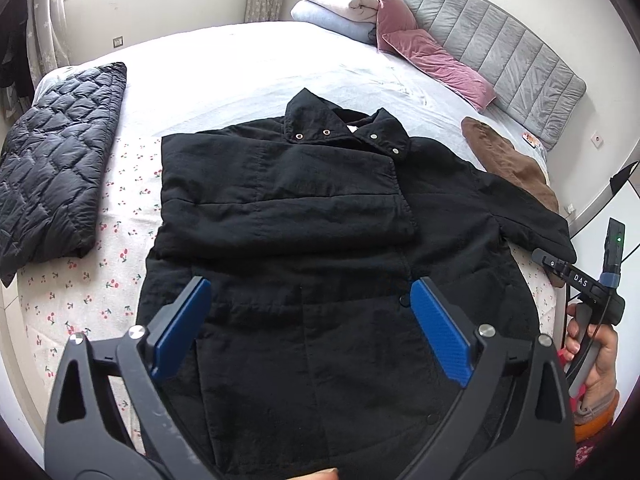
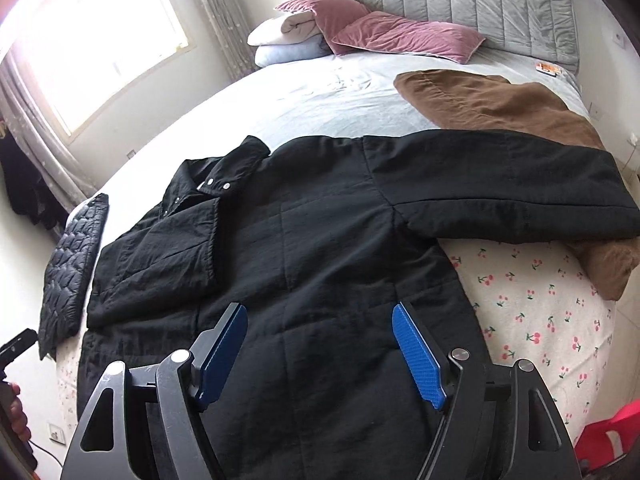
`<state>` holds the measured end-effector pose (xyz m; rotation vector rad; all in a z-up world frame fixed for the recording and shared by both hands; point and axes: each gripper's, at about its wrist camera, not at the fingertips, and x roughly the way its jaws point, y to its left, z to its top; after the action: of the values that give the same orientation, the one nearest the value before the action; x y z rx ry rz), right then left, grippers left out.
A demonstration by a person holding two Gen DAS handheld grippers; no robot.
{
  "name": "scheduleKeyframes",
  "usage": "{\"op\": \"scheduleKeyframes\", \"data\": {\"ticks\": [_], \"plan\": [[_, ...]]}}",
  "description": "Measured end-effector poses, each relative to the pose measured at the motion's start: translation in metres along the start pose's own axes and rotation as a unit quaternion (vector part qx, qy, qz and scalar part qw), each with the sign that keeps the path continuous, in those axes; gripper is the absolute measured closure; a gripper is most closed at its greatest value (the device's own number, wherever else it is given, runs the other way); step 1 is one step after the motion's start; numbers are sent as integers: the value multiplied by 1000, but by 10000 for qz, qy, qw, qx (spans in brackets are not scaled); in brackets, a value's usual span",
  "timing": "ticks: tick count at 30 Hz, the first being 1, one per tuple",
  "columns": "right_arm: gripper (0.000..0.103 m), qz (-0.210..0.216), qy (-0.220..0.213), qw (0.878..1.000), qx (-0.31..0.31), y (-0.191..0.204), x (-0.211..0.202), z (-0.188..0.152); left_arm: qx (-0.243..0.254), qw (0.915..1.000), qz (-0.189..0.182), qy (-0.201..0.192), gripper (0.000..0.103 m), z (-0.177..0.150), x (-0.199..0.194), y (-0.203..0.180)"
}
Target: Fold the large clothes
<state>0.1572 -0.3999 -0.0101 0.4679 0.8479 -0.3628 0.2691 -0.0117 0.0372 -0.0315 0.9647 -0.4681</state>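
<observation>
A black padded jacket (image 1: 320,208) (image 2: 320,232) lies flat on the bed, front up, with its snap collar pointing away from me. One sleeve (image 1: 280,184) (image 2: 160,248) is folded across the chest. The other sleeve (image 1: 520,208) (image 2: 500,184) stretches out to the right and overlaps a brown garment. My left gripper (image 1: 311,282) hangs open above the jacket's lower front, with nothing between its blue pads. My right gripper (image 2: 320,308) is also open and empty, above the lower right half. Neither touches the cloth.
A folded dark quilted jacket (image 1: 52,176) (image 2: 72,272) lies at the bed's left edge. The brown garment (image 1: 508,160) (image 2: 500,104) lies on the right. Pink pillows (image 1: 432,56) (image 2: 400,36), folded blankets (image 1: 332,8) and a grey headboard (image 1: 500,40) are at the far end. The cherry-print sheet (image 2: 540,300) shows beside the jacket.
</observation>
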Motion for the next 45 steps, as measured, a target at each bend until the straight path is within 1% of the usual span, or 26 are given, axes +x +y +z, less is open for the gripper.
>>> {"op": "scheduleKeyframes", "data": {"ticks": [2,4,8,13,15,19,21,23,25,26,28,29,30,31,32,35,38,41,45], "plan": [[27,-16,5,9999,162,-22,0,2,-38,10000,-69,59,4,-4,7,-3],[27,-118,-59,9995,290,-48,-2,6,-33,9999,-96,50,4,-8,13,-6],[27,-478,-290,9958,723,-107,-10,16,154,9998,-2,-95,4,-13,22,-14],[27,-1004,-623,9813,1522,-189,-21,29,376,9993,29,-41,4,-19,35,-22],[27,-1239,-776,9744,1710,-217,-26,36,494,9988,40,3,4,-21,40,-26],[27,-1717,-1006,9590,2018,-268,-32,46,729,9972,142,-54,4,-23,46,-30],[27,-2024,-1008,9496,2172,-291,-30,49,747,9970,195,-44,4,-23,50,-30],[27,-2100,-993,9434,2369,-311,-24,51,709,9973,172,3,4,-24,55,-29],[28,-2096,-862,9410,2512,-328,-13,52,674,9976,175,41,4,-24,60,-28],[32,-2125,-788,9406,2528,-333,-6,52,658,9976,193,47,4,-24,62,-27],[42,-2175,-768,9408,2483,-336,3,53,642,9977,203,36,4,-24,65,-26],[60,-2173,-867,9417,2417,-335,3,53,638,9978,200,25,4,-23,66,-26],[80,-2122,-969,9437,2347,-332,1,53,633,9978,189,5,4,-22,67,-26],[86,-2043,-1024,9454,2323,-331,-1,55,630,9979,172,-25,4,-22,67,-25],[91,-2002,-1101,9461,2297,-329,-5,57,628,9979,155,-57,4,-20,66,-25],[93,-1787,-1494,9490,2124,-315,-30,65,617,9979,163,-109,4,-17,64,-21],[94,-1632,-1755,9554,1727,-284,-58,82,477,9987,93,-149,4,-15,61,-13],[94,-1516,-1945,9610,1251,-239,-84,102,283,9994,-40,-213,4,-13,57,-3],[94,-1180,-2204,9659,677,-169,-113,126,171,9994,-91,-302,4,-11,50,7]]}}
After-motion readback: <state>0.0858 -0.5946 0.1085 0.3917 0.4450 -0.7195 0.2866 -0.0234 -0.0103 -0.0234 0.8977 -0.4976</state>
